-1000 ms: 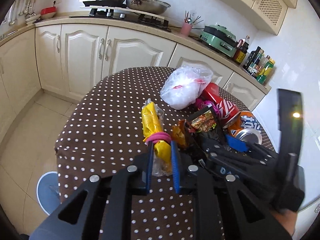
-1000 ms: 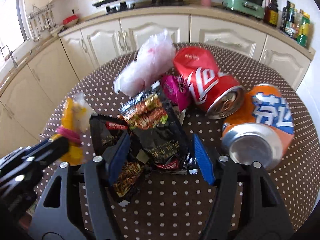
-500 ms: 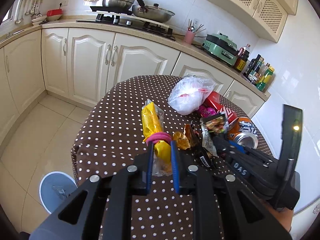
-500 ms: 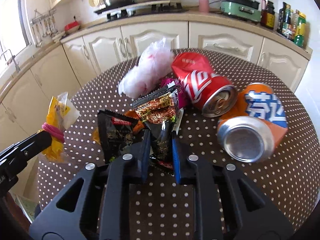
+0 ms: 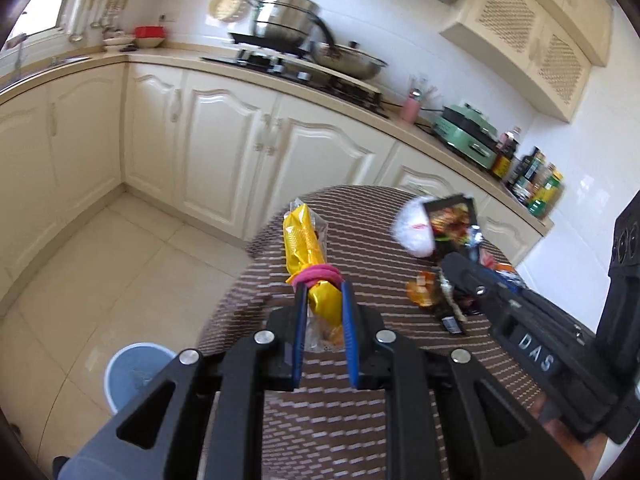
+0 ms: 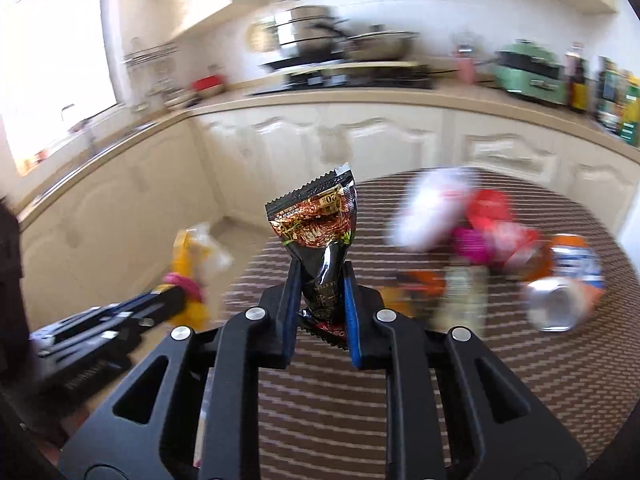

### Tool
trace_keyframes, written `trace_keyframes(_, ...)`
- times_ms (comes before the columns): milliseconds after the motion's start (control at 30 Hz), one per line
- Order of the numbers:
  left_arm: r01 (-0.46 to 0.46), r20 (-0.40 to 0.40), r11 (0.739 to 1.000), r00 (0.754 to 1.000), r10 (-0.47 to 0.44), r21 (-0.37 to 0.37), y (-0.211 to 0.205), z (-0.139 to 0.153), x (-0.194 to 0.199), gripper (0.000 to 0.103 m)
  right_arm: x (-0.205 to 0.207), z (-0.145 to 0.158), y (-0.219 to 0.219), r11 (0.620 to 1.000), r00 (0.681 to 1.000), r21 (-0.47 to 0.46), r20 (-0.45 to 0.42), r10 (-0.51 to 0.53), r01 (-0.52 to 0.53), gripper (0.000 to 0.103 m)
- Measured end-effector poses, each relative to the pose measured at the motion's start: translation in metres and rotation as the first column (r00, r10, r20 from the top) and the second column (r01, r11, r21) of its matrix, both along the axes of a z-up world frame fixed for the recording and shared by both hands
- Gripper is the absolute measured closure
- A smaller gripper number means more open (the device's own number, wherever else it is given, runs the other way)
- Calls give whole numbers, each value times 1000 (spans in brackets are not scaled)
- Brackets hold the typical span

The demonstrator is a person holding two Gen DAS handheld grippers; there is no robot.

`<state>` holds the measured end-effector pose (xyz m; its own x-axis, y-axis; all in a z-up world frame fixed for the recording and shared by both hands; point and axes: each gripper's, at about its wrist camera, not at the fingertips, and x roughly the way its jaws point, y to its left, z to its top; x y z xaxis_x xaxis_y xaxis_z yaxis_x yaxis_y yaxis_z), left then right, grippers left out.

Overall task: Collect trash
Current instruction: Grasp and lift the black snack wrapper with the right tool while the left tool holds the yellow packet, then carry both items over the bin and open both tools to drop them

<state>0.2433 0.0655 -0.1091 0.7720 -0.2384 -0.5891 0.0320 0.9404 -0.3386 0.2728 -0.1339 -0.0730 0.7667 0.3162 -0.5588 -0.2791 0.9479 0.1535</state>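
My left gripper is shut on a yellow snack bag bound with a pink band, held up over the near edge of the brown dotted table. My right gripper is shut on a black snack wrapper, lifted clear of the table. In the left wrist view the right gripper shows at right with the wrapper sticking up from it. In the right wrist view the left gripper shows at left with the yellow bag. A blue bin stands on the floor at lower left.
Still on the table lie a white plastic bag, a red can, an orange can, a pink wrapper and other wrappers. Cream cabinets and a counter with a stove ring the tiled floor.
The right gripper closed on the black wrapper and lifted it off the table. Both grippers pulled back and up from the trash pile; the blue bin has come further into view.
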Motion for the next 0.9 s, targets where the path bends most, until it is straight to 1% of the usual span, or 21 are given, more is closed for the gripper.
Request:
trace_keyframes(67,-44,-20,999,999,44,-1,26,-7,-5,87,3,-7,33,998,998,-6,-17,64,-64,83)
trace_keyframes(167,-105,-55,994,993,105,5,61,-19,-10,87,8,-24,87,987,986,-13,-55,160,-161,83)
trace_keyframes(233,-161,-89,987,983,161,12,90,-31,-12,87,13,-38,122,977,974,-17,-82,211,-213,83)
trace_keyframes(267,-189,-112,982,976,189,10,107,-38,-13,87,15,-44,134,973,970,-19,-93,225,-228,83)
trace_keyframes(367,-240,-150,971,959,239,12,139,-54,-17,87,22,-64,172,962,954,-27,-133,267,-273,83)
trace_keyframes(433,-266,-192,964,945,264,17,159,-67,-17,87,28,-79,194,952,942,-34,-166,293,-303,83)
trace_keyframes(467,-280,-216,960,936,277,18,170,-75,-16,87,29,-85,202,950,938,-36,-175,300,-311,83)
trace_keyframes(567,-294,-265,956,920,287,14,188,-92,-12,87,37,-104,219,943,926,-45,-212,313,-329,83)
trace_keyframes(733,-292,-320,956,906,279,7,204,-112,-1,85,49,-128,236,943,916,-43,-256,308,-329,83)
trace_keyframes(800,-289,-345,957,899,270,-5,208,-121,5,80,53,-134,239,944,914,-40,-267,306,-328,83)
trace_keyframes(867,-293,-357,956,893,274,1,212,-126,7,74,57,-140,243,943,910,-36,-277,307,-330,83)
trace_keyframes(900,-293,-356,956,893,276,7,213,-127,8,73,60,-141,245,943,909,-37,-281,308,-332,83)
